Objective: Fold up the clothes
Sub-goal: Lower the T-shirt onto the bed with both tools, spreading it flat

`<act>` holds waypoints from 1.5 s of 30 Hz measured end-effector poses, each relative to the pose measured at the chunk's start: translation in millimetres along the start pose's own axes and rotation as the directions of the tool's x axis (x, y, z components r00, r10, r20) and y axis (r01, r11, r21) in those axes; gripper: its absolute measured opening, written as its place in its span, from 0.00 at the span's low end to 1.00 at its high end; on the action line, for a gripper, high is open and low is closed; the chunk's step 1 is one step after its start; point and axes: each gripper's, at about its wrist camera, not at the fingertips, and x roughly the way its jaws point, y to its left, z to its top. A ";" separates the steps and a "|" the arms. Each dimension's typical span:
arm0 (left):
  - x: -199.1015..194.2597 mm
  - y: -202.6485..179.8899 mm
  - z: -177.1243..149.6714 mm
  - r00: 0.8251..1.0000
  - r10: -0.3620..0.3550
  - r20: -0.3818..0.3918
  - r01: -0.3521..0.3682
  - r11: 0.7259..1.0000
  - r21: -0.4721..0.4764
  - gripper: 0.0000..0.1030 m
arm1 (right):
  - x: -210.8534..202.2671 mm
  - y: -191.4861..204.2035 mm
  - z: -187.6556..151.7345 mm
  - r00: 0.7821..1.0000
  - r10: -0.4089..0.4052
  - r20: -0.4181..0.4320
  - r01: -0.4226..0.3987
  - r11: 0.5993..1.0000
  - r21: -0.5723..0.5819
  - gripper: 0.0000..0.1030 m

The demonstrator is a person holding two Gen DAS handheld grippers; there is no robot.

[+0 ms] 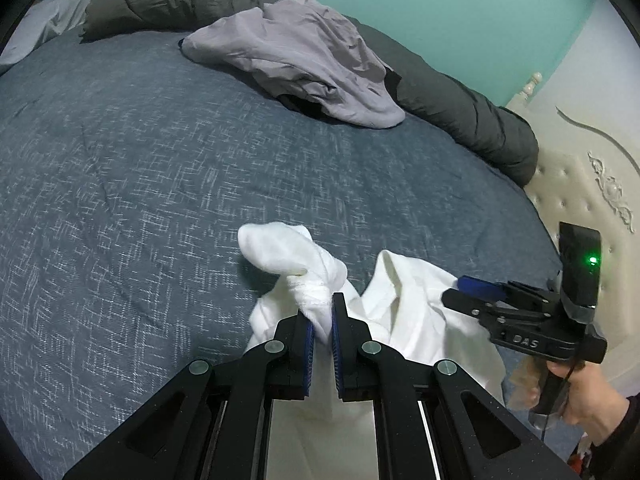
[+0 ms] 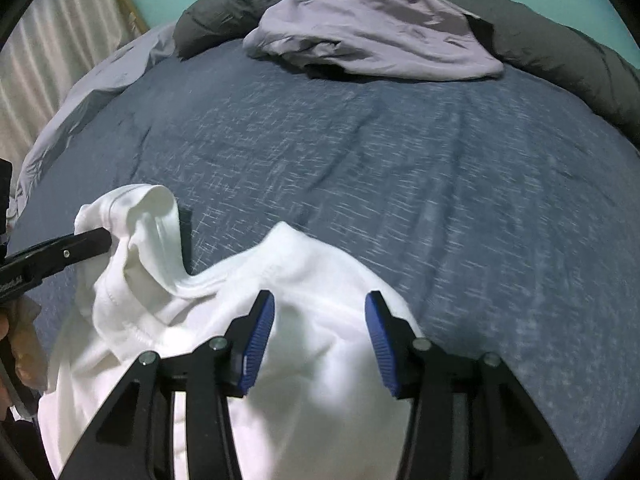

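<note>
A crumpled white garment (image 1: 400, 300) (image 2: 312, 280) lies at the near edge of the bed. In the left wrist view my left gripper (image 1: 320, 310) is shut on a bunched fold of it, the cloth rising in a twisted lump between the blue pads. My right gripper (image 2: 320, 300) is open and hovers just over the garment's right part, with cloth below the gap and nothing pinched. The right gripper (image 1: 456, 292) also shows at the right of the left wrist view, held by a hand. The left gripper's finger (image 2: 100, 240) shows at the left of the right wrist view.
The bed has a blue-grey patterned cover (image 1: 140, 160) (image 2: 400, 160). A rumpled lilac garment (image 1: 312, 52) (image 2: 372, 32) lies at the far side against a rolled dark grey duvet (image 1: 480, 120) (image 2: 560, 60). A cream headboard (image 1: 580, 184) stands at right, a curtain (image 2: 48, 40) at left.
</note>
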 end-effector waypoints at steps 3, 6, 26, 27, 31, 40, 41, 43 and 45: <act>0.4 3.5 -4.4 1.000 -0.002 0.014 0.002 1.000 0.002 0.08 | 6.7 4.6 0.7 1.000 -0.001 -0.005 0.001 1.000 -0.027 0.46; 0.9 5.1 -8.6 1.000 -0.002 0.024 0.002 1.000 0.009 0.08 | 11.0 7.3 -1.1 1.000 -0.005 -0.007 0.004 0.999 -0.053 0.46; -2.1 21.7 -22.8 0.997 -0.074 0.035 0.075 0.997 -0.023 0.09 | -33.8 -9.0 -2.3 0.984 -0.067 0.166 0.073 0.997 -0.034 0.04; -3.6 22.7 -22.1 0.997 -0.070 0.042 0.071 0.997 -0.026 0.09 | -39.6 -13.2 -2.2 0.981 -0.078 0.177 0.083 0.996 -0.022 0.04; -6.1 23.8 -19.5 0.996 -0.082 0.041 0.084 0.996 -0.038 0.09 | -60.0 -29.4 0.2 0.972 -0.111 0.208 0.109 0.994 0.019 0.04; -14.6 28.8 -11.5 0.994 -0.107 0.038 0.110 0.991 -0.079 0.35 | -59.2 -50.2 -16.7 0.969 -0.171 0.176 0.160 0.984 0.076 0.04; -15.3 31.2 -10.6 0.994 -0.100 0.040 0.104 0.991 -0.084 0.35 | -59.1 -50.5 -17.7 0.970 -0.169 0.175 0.158 0.984 0.076 0.04; -12.2 36.0 -9.8 0.995 -0.096 0.027 0.099 0.991 -0.091 0.35 | -58.9 -51.0 -19.6 0.971 -0.166 0.173 0.155 0.985 0.078 0.04; -6.8 40.2 -9.3 0.995 -0.102 0.010 0.103 0.990 -0.099 0.35 | -58.6 -51.6 -21.5 0.972 -0.163 0.171 0.151 0.985 0.080 0.04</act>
